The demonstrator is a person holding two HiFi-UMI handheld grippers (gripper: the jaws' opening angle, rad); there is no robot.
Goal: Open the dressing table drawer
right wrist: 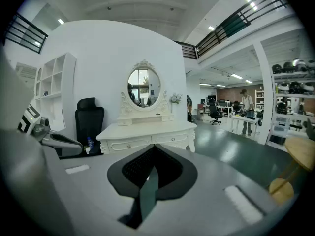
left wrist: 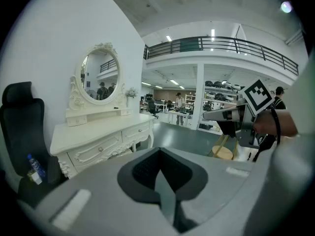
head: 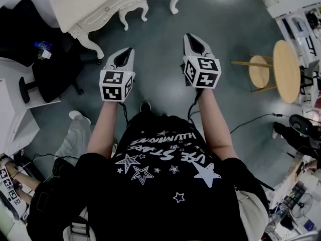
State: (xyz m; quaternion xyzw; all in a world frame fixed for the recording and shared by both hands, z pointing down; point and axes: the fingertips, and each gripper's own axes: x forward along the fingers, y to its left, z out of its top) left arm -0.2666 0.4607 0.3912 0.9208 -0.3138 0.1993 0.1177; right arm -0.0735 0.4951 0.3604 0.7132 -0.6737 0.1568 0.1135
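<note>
The white carved dressing table [head: 95, 6] stands at the far left of the head view, some way ahead of both grippers. Its oval mirror [right wrist: 143, 86] and two front drawers [right wrist: 130, 144] with small knobs show in the right gripper view. The drawers [left wrist: 96, 151] look closed in the left gripper view too. My left gripper [head: 129, 50] and right gripper [head: 188, 35] are held side by side over the green floor, apart from the table. Both are shut with nothing between the jaws. Each gripper shows in the other's view: the right gripper [left wrist: 221, 115], the left gripper [right wrist: 59, 142].
A black office chair [head: 52, 72] stands left of the table with a water bottle [head: 42, 46] on it. A round wooden stool [head: 281, 70] is at the right. Cables [head: 251, 122] lie on the floor. White shelving [right wrist: 49, 92] lines the wall. People stand far off in the hall.
</note>
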